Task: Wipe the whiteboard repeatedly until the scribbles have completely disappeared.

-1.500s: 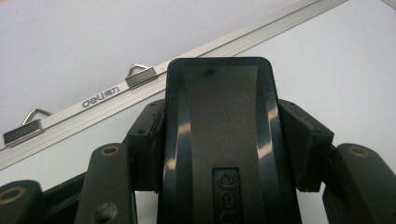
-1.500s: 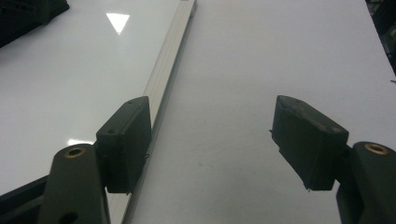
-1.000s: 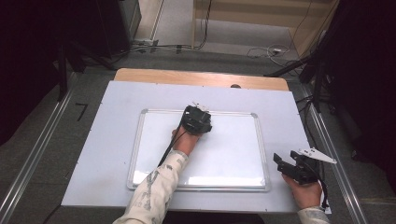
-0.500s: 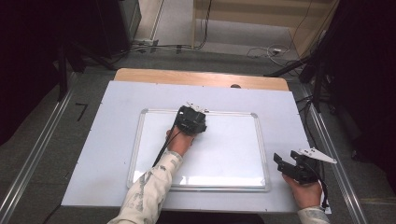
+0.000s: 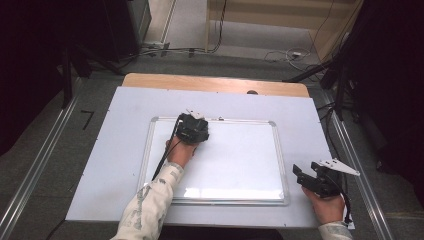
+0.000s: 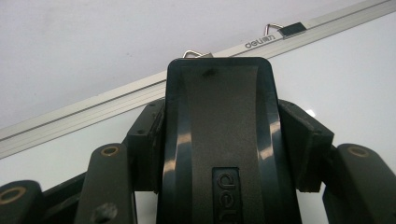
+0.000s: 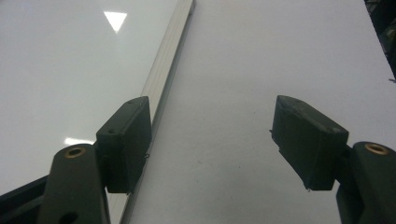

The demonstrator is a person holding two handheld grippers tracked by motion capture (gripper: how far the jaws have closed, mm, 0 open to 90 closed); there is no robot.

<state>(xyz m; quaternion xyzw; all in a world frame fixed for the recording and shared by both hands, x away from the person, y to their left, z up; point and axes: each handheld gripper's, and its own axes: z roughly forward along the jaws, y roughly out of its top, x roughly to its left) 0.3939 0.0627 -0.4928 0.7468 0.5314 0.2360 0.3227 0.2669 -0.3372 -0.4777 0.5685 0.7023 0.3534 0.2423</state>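
The whiteboard (image 5: 235,160) is smooth and shiny, with a dull silver metal frame. The eraser (image 6: 219,140) is shiny black plastic. The table cover (image 5: 115,165) is matt white; bare wood shows at the far edge.

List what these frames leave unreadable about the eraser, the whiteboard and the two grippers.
- Eraser underside: hidden in the left gripper view by its own black body, so contact with the whiteboard is unclear.
- Left gripper jaws: covered in the high view by the gripper body.
- Board's near edge: washed out by glare in the high view.
- Right gripper: its body is cut off by the bottom edge.
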